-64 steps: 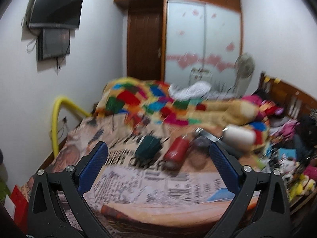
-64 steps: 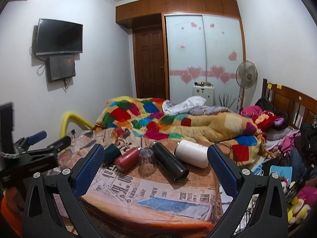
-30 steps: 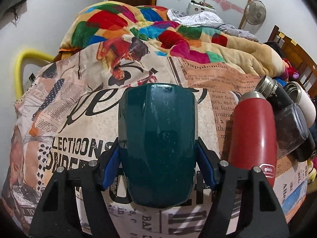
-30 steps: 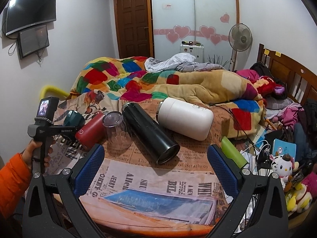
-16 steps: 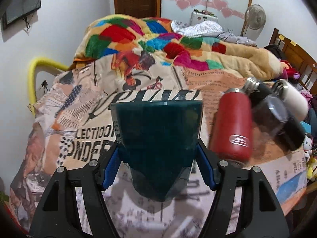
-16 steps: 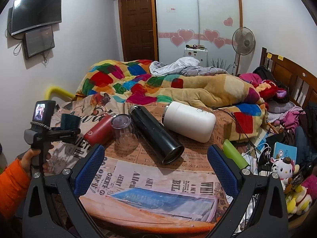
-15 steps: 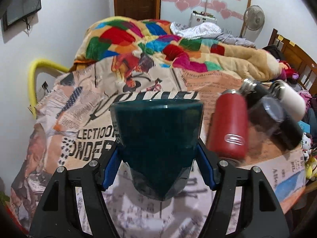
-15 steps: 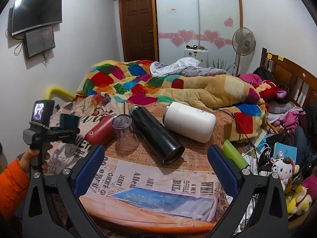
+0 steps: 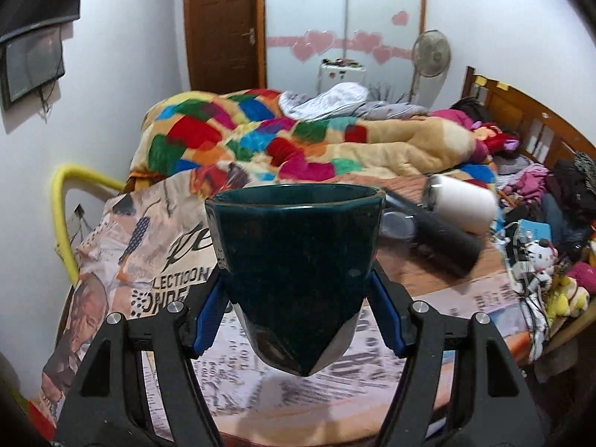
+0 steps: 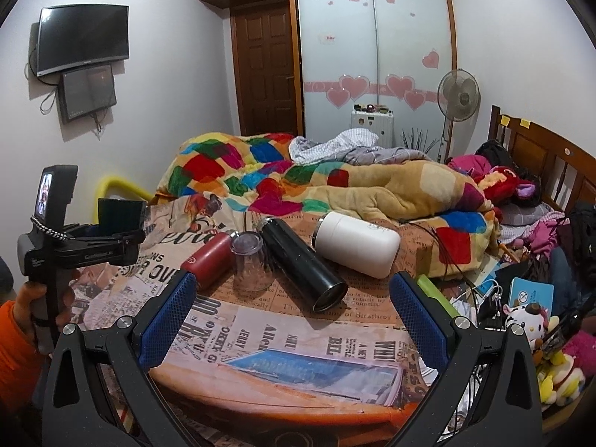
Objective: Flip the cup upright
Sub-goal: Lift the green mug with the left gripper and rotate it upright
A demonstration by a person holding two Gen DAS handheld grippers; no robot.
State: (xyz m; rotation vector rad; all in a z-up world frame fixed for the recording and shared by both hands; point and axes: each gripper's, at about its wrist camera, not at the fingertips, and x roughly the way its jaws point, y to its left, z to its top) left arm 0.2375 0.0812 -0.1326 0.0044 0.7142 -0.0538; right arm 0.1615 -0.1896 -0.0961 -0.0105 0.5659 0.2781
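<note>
The left tool point(image 9: 298, 313) is clamped on the dark green cup point(image 9: 296, 264), its blue pads pressed against the cup's lower sides, and the cup is held mouth-up above the newspaper-print cloth point(image 9: 156, 257) that covers the round counter point(image 10: 283, 398), near the counter's left edge. From the right wrist view the same cup point(image 10: 121, 212) shows as a dark block sitting in the left tool point(image 10: 108, 238), which a hand point(image 10: 44, 305) in an orange sleeve grips by its handle. The right tool point(image 10: 294, 324) hangs with its fingers wide apart and nothing between them, back from the near edge of the counter. Lying on their sides on the cloth are a red bottle point(image 10: 208, 262), a black flask point(image 10: 301, 262) and a white tumbler point(image 10: 357, 247), with a clear glass point(image 10: 251, 264) standing mouth-down between the red bottle and the black flask. A patchwork blanket point(image 10: 260, 182) is heaped on the bed beyond
</note>
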